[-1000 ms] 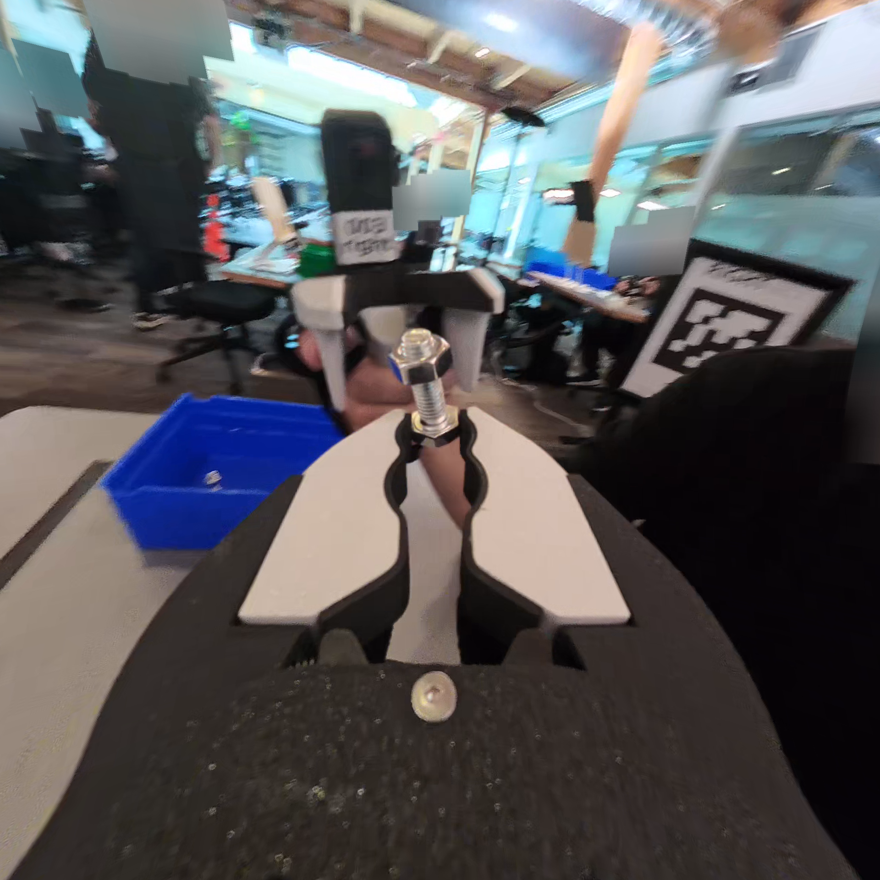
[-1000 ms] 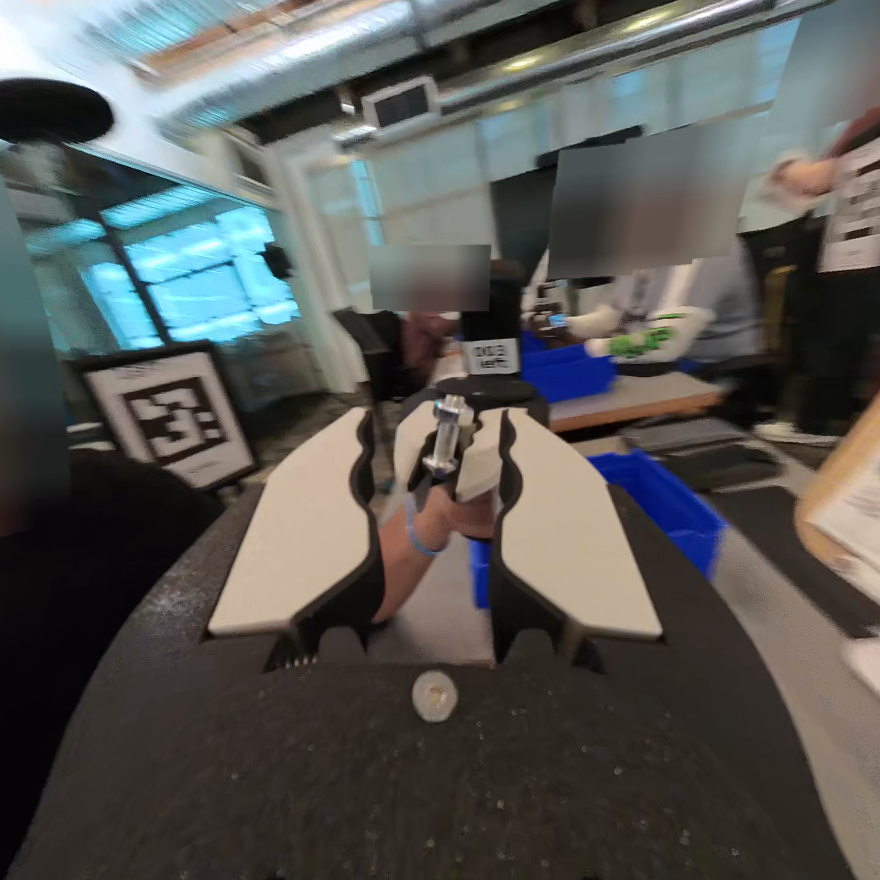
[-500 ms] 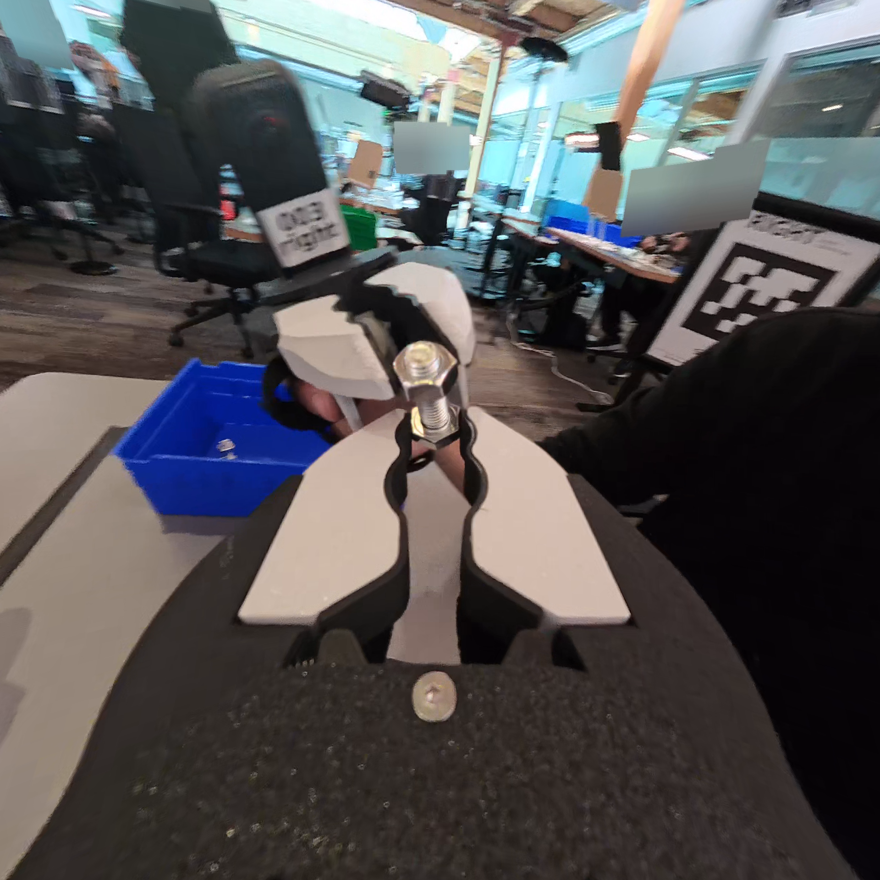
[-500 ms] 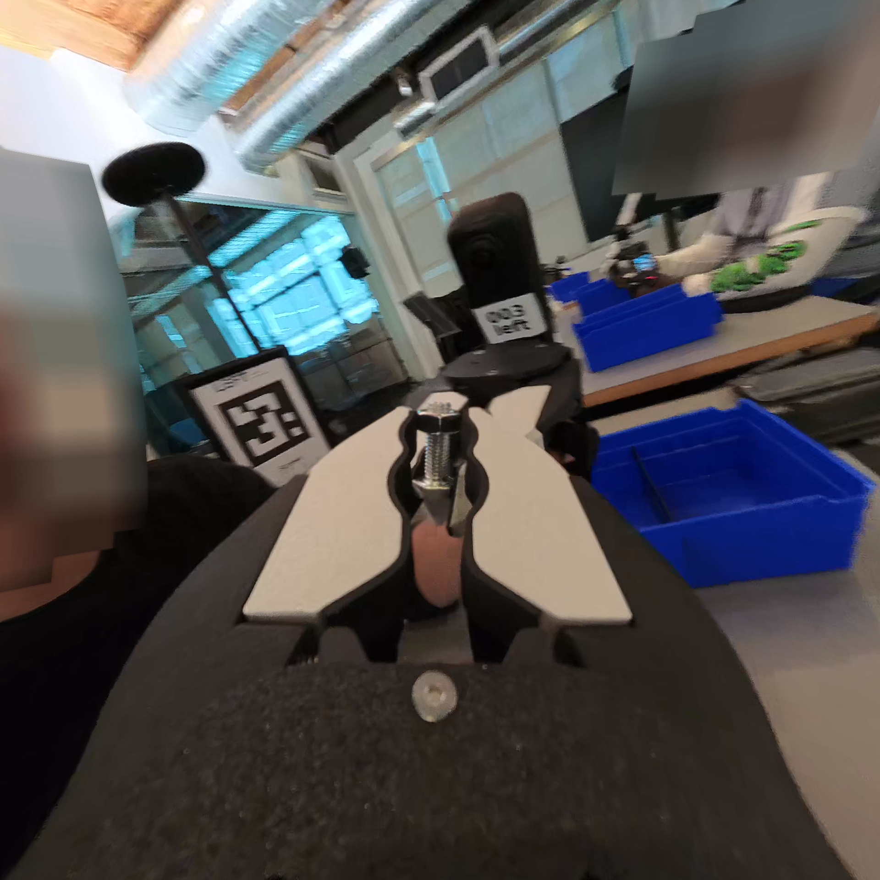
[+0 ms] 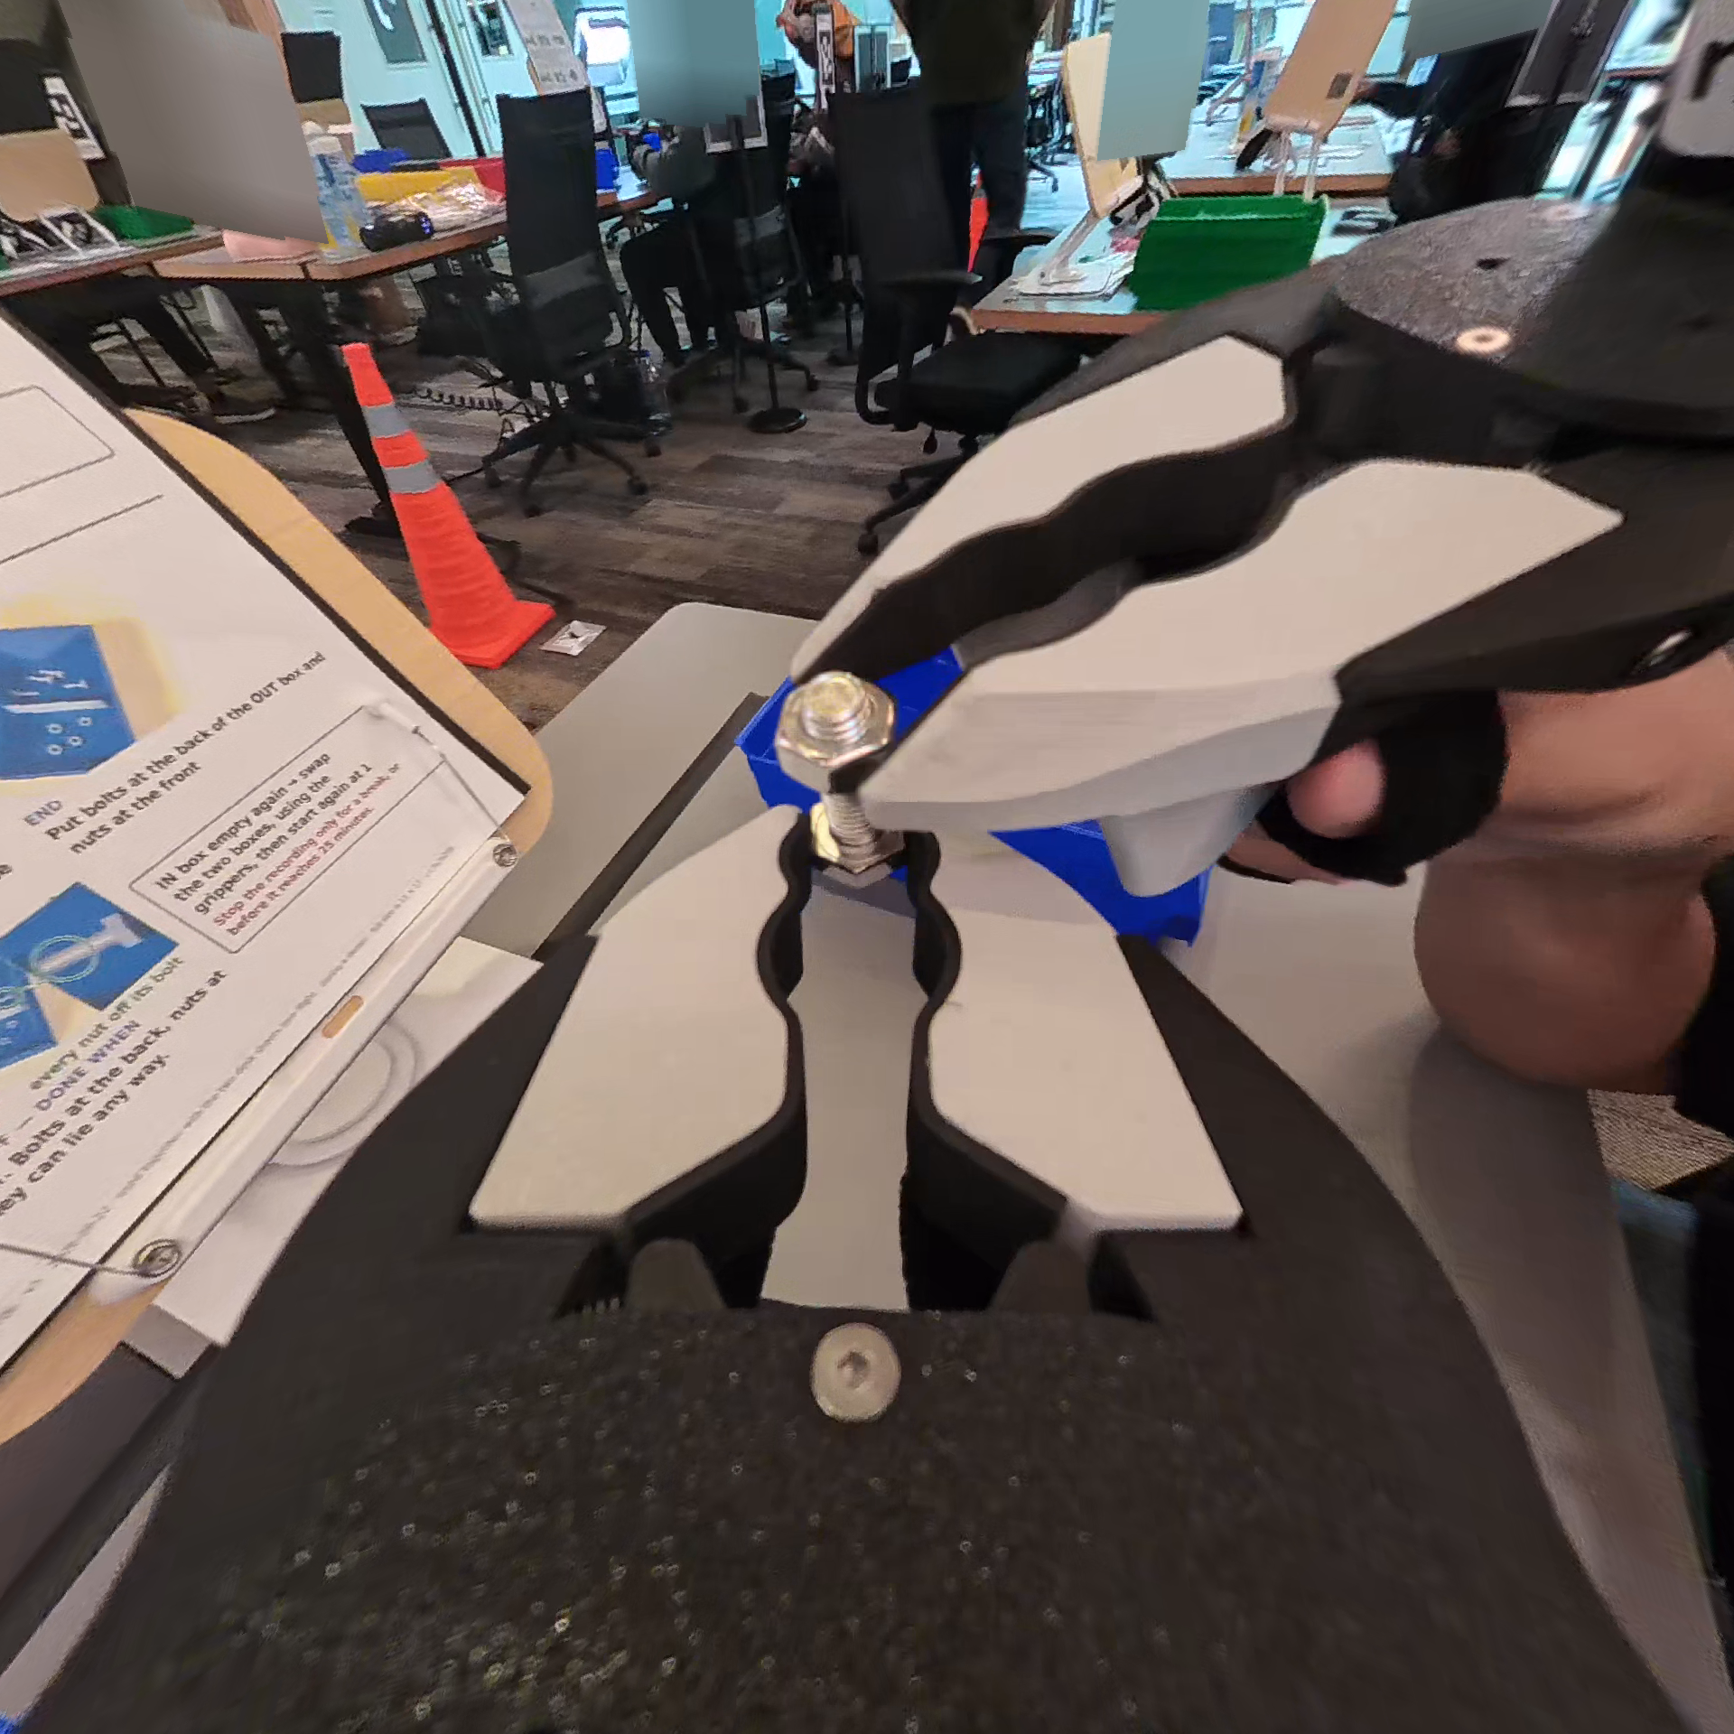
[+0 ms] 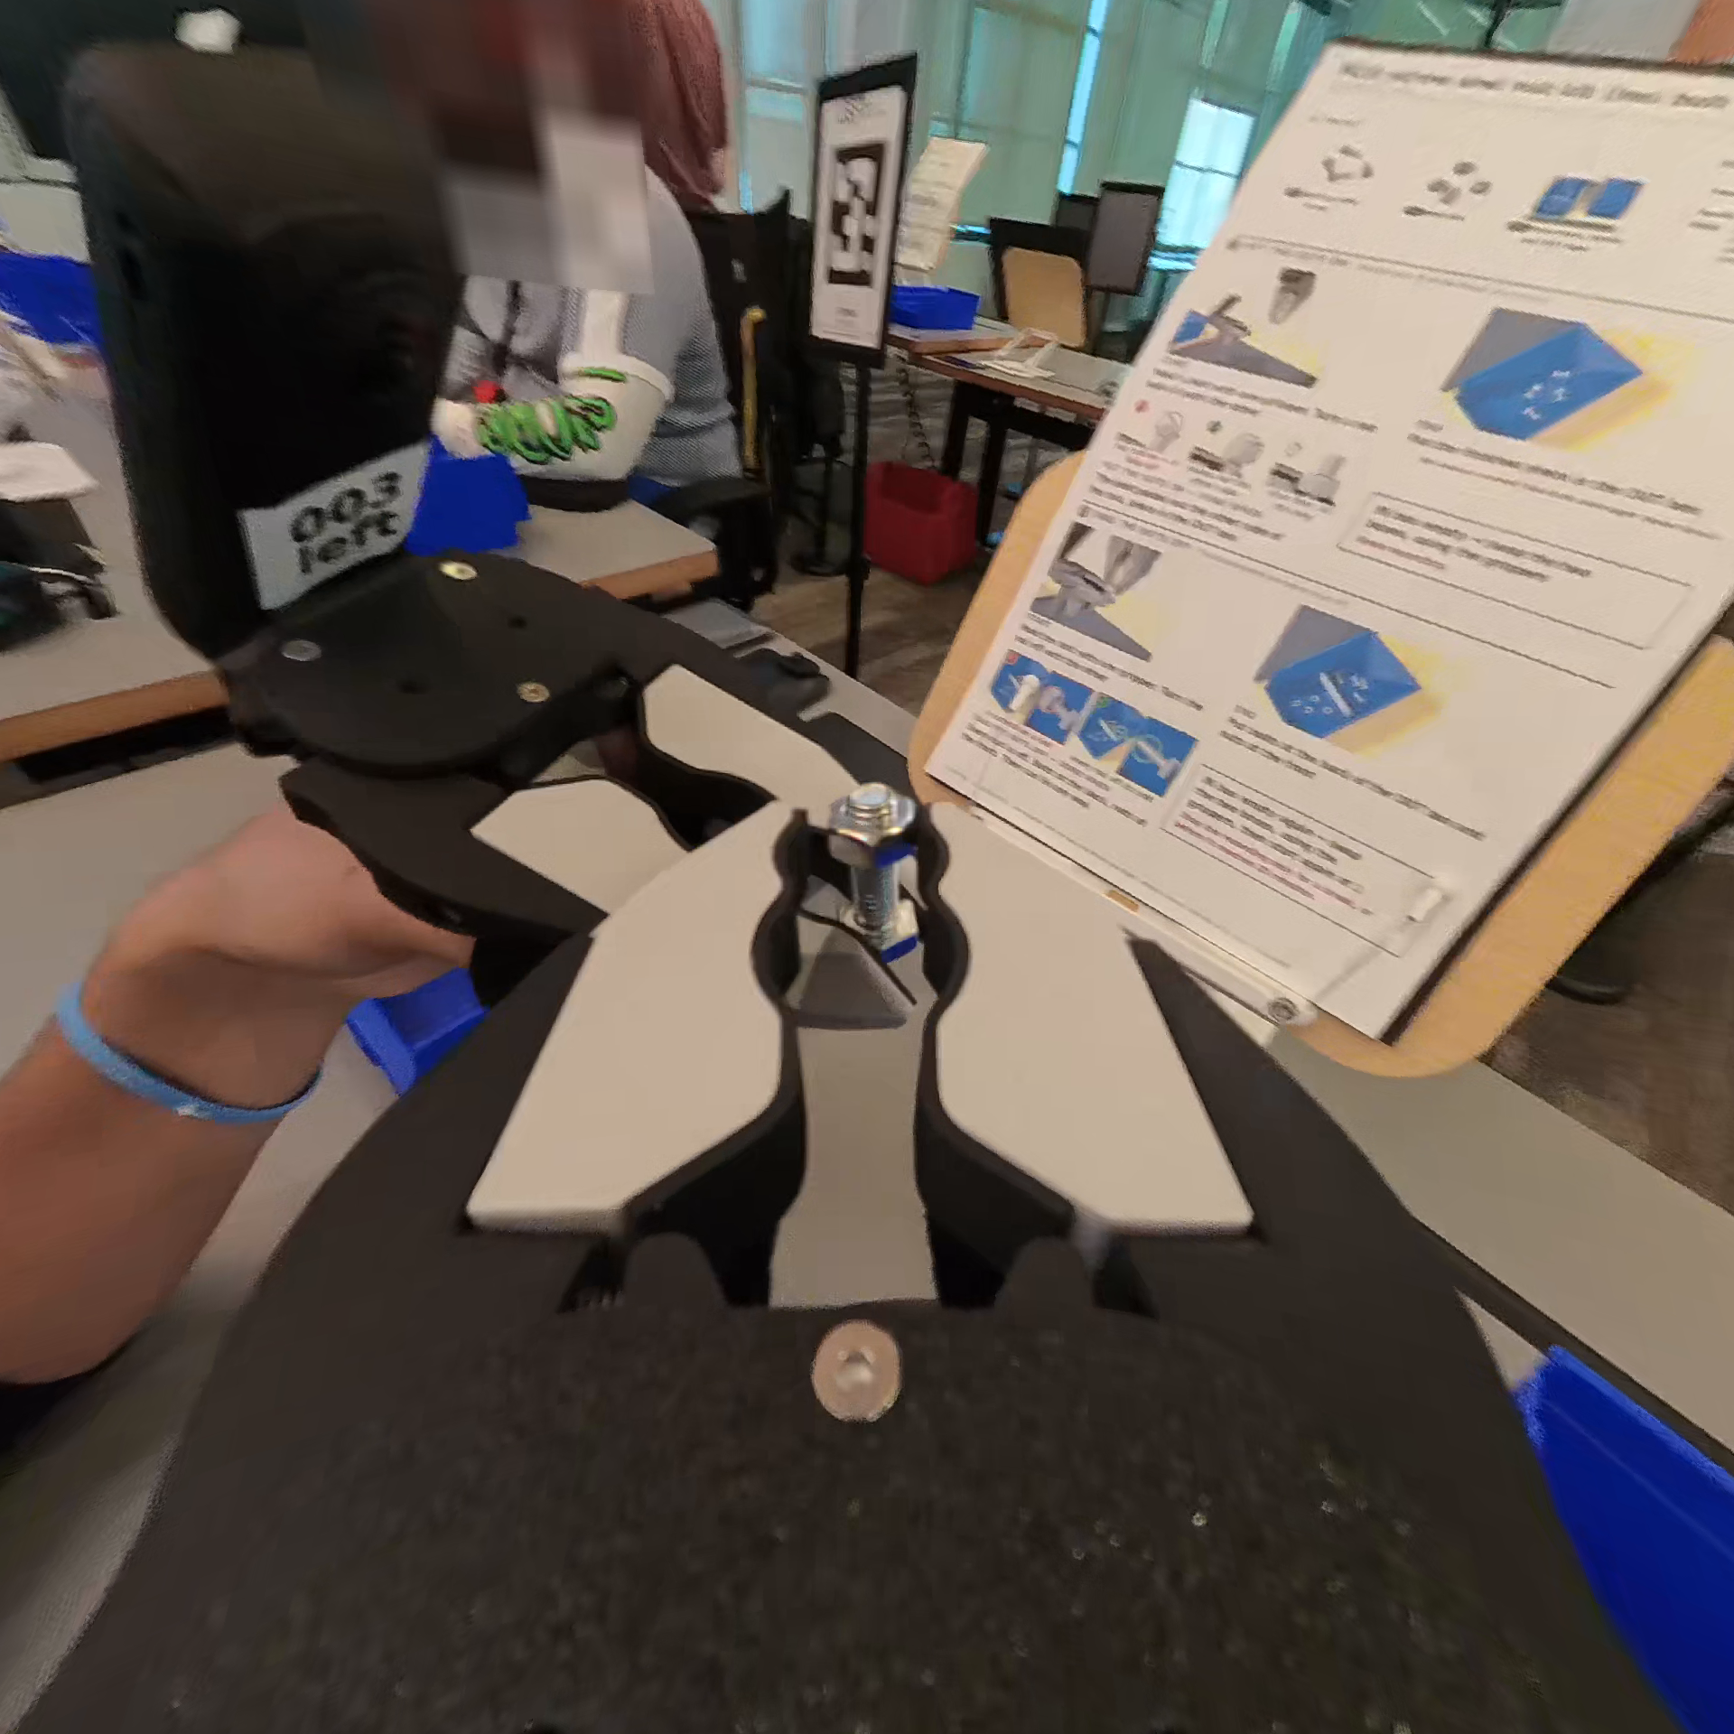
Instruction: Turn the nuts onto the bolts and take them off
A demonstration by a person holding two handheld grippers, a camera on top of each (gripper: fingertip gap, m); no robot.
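Two grippers meet: left gripper (image 5: 856,859) jaws pinch the bolt (image 5: 849,826) head, right gripper (image 6: 868,826) jaws pinch the nut (image 5: 833,724) on top.

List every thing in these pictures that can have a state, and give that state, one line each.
left tongs, shut on the bolt's head
right tongs, shut on the nut
bolt, upright between both tongs
nut, threaded on at the bolt's tip
blue bin, open-topped, contents hidden
traffic cone, upright on the floor
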